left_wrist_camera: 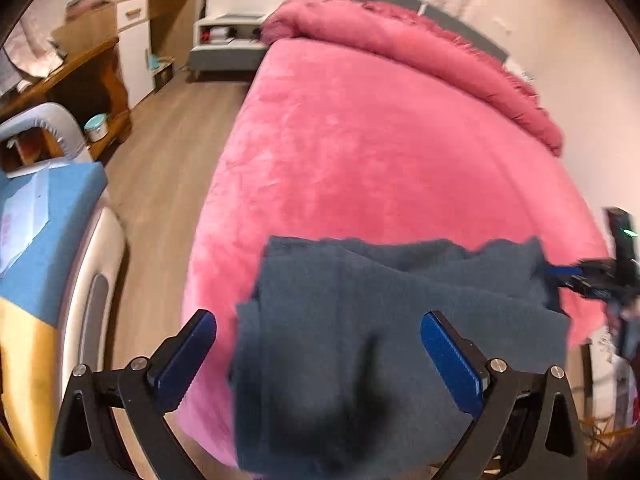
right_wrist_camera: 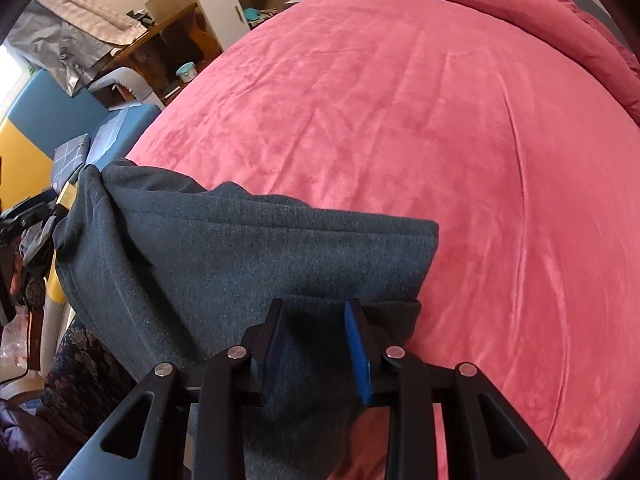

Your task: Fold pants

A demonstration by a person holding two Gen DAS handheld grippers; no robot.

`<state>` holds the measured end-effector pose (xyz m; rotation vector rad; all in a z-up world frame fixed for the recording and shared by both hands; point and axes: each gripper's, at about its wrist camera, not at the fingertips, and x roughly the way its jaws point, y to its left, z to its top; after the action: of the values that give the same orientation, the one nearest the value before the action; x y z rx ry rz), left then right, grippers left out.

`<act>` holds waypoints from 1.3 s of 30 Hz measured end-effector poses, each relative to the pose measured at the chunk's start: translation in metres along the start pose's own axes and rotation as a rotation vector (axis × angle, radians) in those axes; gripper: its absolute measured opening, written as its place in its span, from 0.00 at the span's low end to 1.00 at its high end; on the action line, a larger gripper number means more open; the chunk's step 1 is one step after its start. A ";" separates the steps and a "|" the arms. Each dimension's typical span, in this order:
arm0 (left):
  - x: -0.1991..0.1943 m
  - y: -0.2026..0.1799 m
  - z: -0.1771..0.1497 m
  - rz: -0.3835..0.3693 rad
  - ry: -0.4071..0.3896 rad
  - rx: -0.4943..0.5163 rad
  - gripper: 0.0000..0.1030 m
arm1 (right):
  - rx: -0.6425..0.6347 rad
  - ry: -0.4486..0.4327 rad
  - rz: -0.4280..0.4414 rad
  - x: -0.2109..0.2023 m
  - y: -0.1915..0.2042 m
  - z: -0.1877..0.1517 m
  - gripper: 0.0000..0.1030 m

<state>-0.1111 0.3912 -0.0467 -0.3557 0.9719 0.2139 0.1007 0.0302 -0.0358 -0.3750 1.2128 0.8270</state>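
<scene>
On the near edge of the pink bed cover (left_wrist_camera: 360,140), the dark grey pants (left_wrist_camera: 380,320) lie folded into a thick stack, with part of the cloth hanging over the bed's edge toward you. Your left gripper (left_wrist_camera: 320,360) hovers over the pants with its blue-padded fingers (left_wrist_camera: 188,356) spread wide, one on either side of the fabric and clamping nothing. Your right gripper (right_wrist_camera: 316,348) has its two fingers drawn in on a bunched fold of the pants (right_wrist_camera: 248,248), with cloth filling the gap between the pads; in the left wrist view that same gripper shows at the far right edge of the stack. The folded layers show a neat stitched hem along the top edge in the right wrist view. A rolled pink duvet (left_wrist_camera: 420,52) lies across the far end of the bed, well apart from the pants. A wooden desk (left_wrist_camera: 80,80) stands across the floor to the left.
</scene>
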 end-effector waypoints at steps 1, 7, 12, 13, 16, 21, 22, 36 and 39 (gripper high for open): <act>0.006 0.006 0.005 -0.002 0.012 -0.025 1.00 | 0.002 0.006 -0.002 0.000 -0.001 -0.001 0.30; 0.025 0.012 0.025 -0.051 0.012 -0.069 0.28 | 0.014 0.016 -0.006 -0.003 -0.006 0.000 0.30; -0.009 -0.005 0.019 -0.095 -0.109 0.030 0.06 | 0.084 0.008 0.013 -0.011 -0.025 -0.002 0.30; -0.023 -0.005 0.012 -0.110 -0.129 0.040 0.06 | 0.101 0.006 0.013 -0.013 -0.030 -0.004 0.30; -0.061 -0.005 -0.018 -0.141 -0.161 0.080 0.06 | 0.132 -0.012 0.001 -0.023 -0.045 -0.012 0.30; -0.089 0.002 -0.080 -0.146 -0.070 0.059 0.03 | 0.060 -0.012 0.028 -0.032 -0.043 -0.017 0.30; -0.089 0.005 -0.090 -0.139 -0.049 0.042 0.03 | 0.025 -0.012 0.044 -0.033 -0.036 -0.014 0.30; -0.087 0.022 -0.095 -0.207 -0.051 -0.153 0.53 | -0.466 0.292 -0.068 0.039 0.052 0.021 0.21; -0.082 0.025 -0.090 -0.261 -0.039 -0.205 0.72 | -0.474 0.260 -0.088 0.030 0.054 0.014 0.04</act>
<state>-0.2336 0.3776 -0.0289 -0.6590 0.8577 0.0814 0.0745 0.0861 -0.0500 -0.9382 1.2203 1.0093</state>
